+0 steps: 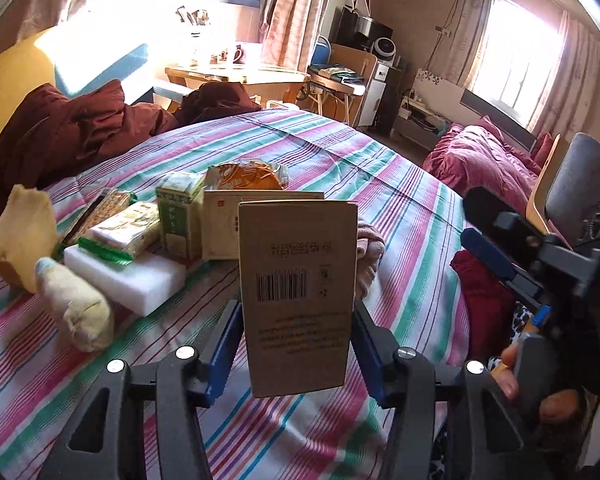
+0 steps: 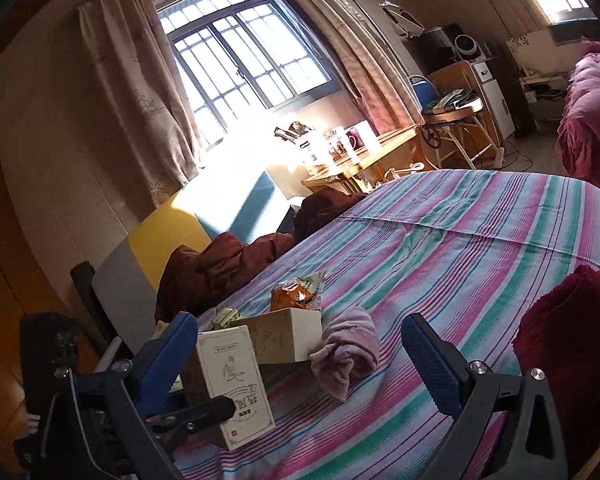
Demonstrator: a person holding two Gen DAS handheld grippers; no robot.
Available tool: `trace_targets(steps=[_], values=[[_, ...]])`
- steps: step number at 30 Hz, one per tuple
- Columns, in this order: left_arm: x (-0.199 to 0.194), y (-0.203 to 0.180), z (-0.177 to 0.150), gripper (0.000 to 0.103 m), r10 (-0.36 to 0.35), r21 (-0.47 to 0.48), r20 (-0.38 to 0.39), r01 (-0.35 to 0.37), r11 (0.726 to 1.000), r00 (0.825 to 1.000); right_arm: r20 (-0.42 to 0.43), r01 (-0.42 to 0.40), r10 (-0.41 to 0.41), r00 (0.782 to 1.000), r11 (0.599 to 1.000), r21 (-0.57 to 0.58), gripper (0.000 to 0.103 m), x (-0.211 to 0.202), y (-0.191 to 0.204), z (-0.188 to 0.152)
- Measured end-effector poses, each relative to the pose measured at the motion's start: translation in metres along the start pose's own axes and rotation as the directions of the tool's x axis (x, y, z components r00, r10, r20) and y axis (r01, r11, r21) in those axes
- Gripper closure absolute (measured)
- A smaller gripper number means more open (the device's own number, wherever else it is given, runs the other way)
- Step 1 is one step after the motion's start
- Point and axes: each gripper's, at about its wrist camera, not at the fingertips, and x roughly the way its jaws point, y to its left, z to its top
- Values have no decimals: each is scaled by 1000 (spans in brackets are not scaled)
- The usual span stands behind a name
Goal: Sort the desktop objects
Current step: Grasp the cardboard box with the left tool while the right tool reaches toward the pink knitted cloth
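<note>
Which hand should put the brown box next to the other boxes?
Left. The left gripper is clamped on the brown box, right by the other boxes. The right gripper is open and empty.

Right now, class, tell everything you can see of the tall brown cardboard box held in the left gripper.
The tall brown cardboard box is a slim, upright carton, lifted above the striped bedsheet. Its kraft-brown back shows a barcode and upside-down print; in the right wrist view its front is cream with a small figure. The left gripper clamps its sides with blue pads.
</note>
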Motion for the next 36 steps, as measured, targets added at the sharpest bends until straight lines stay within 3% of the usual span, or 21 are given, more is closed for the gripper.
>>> trace_targets(steps=[6,12,17,22,31,33,36], values=[[-52,25,-46,49,37,-7,-14,-37,999,999,-113,33,-38,993,998,-48,2,23,3,-9],[-94,63,-93,49,48,-129,-15,-49,990,999,-176,106,-129,976,985,-137,24,47,8,-10],[-113,79,-117,49,67,-182,9,-64,981,998,-193,194,-236,952,957,-215,29,68,12,-5],[-114,90,-125,49,57,-224,40,-46,974,998,-209,274,-323,923,933,-233,40,85,3,-4],[-104,96,-126,47,77,-250,74,-56,967,994,-209,282,-344,915,918,-278,54,91,5,-13],[-103,95,-123,39,80,-244,89,-56,968,993,-206,284,-344,916,919,-272,55,91,4,-13],[-98,91,-121,36,64,-234,99,-39,971,993,-198,284,-342,918,920,-270,55,90,5,-14]])
